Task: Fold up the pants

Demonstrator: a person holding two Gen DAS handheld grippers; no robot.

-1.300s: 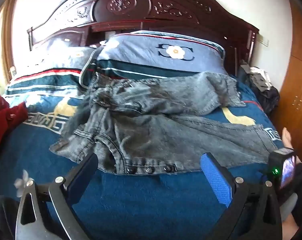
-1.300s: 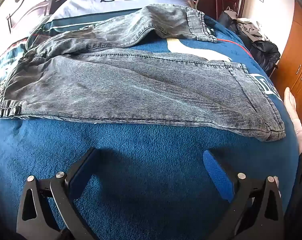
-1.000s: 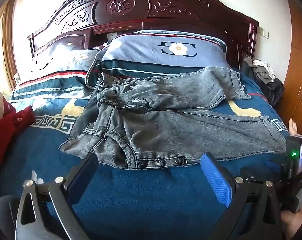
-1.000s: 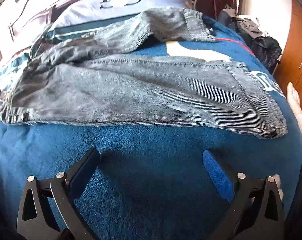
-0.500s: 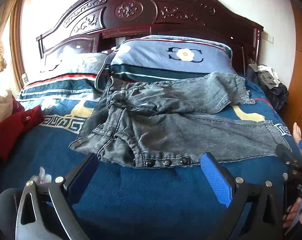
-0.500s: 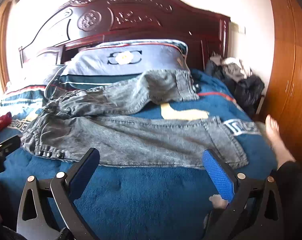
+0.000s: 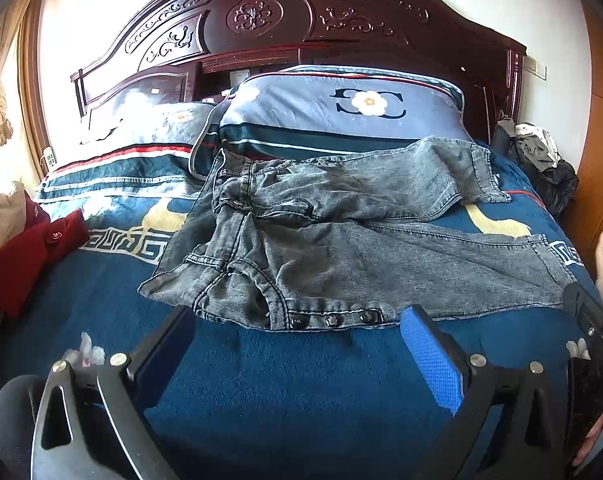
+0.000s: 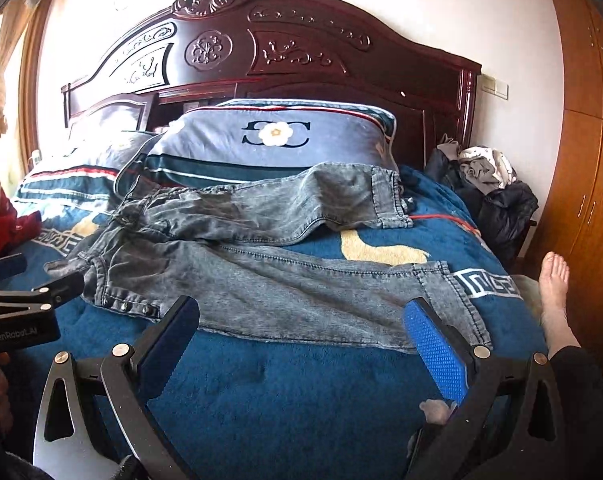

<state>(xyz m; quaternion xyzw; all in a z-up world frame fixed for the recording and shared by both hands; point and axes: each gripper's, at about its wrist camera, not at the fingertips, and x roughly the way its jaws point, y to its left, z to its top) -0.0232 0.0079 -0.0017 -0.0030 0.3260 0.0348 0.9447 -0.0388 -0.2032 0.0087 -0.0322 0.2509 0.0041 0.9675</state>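
Two views show the same unfolded state. From the left wrist camera, the grey denim pants (image 7: 341,248) lie spread across the blue blanket (image 7: 301,380) on the bed, waistband end with its row of snaps nearest the left gripper (image 7: 297,344), one leg running toward the right edge and the other angled up against the pillow (image 7: 341,108). The jaws stand spread wide and empty, held level just short of the snap edge, apart from the cloth.

From the right wrist camera, the right gripper (image 8: 301,332) likewise hovers with jaws spread and empty, above the blanket just before the near leg's long edge, its blue right pad close to that leg's cuff. The left gripper's body shows at the left margin.

No fold looks begun. To do the first fold cleanly, each gripper should probably pinch one end of the near leg's edge, waistband and cuff, catching both denim layers, then carry them together onto the far leg, keeping the cloth taut between them.
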